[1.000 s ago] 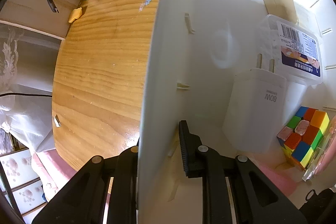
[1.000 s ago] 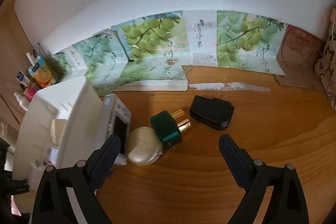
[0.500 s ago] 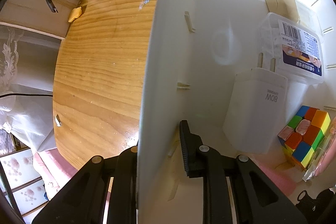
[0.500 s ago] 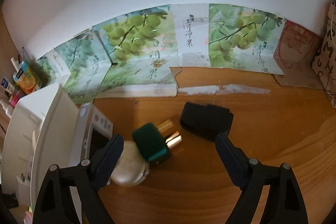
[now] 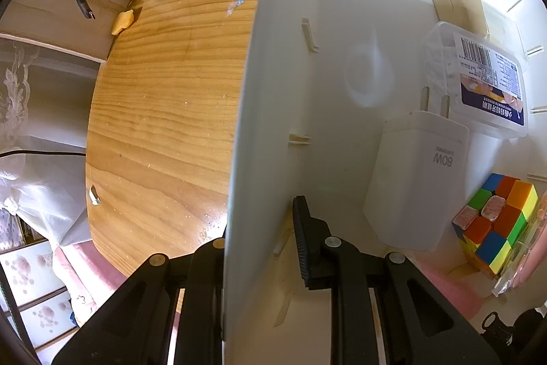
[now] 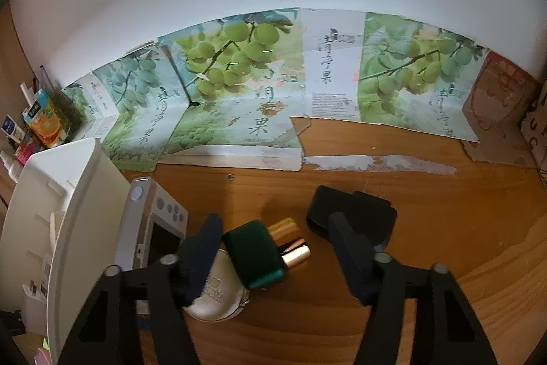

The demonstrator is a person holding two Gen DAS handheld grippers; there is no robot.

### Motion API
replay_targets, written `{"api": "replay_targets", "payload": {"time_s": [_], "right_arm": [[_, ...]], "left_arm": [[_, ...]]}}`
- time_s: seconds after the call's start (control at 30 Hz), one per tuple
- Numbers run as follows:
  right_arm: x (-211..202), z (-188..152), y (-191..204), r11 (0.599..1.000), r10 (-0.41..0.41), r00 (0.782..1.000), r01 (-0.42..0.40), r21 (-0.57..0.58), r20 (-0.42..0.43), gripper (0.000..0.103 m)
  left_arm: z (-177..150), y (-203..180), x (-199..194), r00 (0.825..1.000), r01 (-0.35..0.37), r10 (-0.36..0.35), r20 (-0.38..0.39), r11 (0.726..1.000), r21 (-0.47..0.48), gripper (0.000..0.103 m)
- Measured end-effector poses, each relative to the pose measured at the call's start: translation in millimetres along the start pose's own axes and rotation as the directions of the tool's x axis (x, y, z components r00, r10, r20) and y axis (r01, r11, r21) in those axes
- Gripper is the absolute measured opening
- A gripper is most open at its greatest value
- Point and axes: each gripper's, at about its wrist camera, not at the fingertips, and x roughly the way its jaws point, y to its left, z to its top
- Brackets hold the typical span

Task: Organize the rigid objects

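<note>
Your left gripper (image 5: 259, 228) clamps the white bin (image 5: 359, 23) wall. Inside lie a charger (image 5: 413, 180) marked "80W", a barcoded clear box (image 5: 478, 81) and a colour cube (image 5: 495, 221). Your right gripper (image 6: 273, 238) is closing around the green gold-capped bottle (image 6: 254, 253) on the table (image 6: 444, 228), pads not yet touching.

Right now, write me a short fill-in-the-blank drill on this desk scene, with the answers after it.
1. The left gripper is clamped on the wall of the white ____.
2. Inside the bin, the colourful cube lies beside a white ____.
3. The right gripper is closing around a dark ____ bottle with a gold cap.

Answers: bin; charger; green
</note>
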Motion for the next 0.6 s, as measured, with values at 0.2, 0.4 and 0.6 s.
{"api": "replay_targets", "payload": {"time_s": [0.2, 0.4, 0.6], "right_arm": [[0, 1, 5, 0.999, 0.001, 1.000, -0.001, -0.032, 0.000, 0.048], [-4, 0, 5, 1.000, 0.002, 1.000, -0.002, -0.018, -0.002, 0.048], [-14, 3, 0, 1.000, -0.006, 1.000, 0.006, 0.005, 0.006, 0.047]], "left_arm": [[0, 1, 1, 1.000, 0.000, 0.000, 0.000, 1.000, 0.001, 0.022], [-1, 1, 0, 1.000, 0.001, -0.001, 0.001, 1.000, 0.003, 0.022], [-2, 2, 0, 1.000, 0.009, -0.009, 0.001, 1.000, 0.013, 0.022]]}}
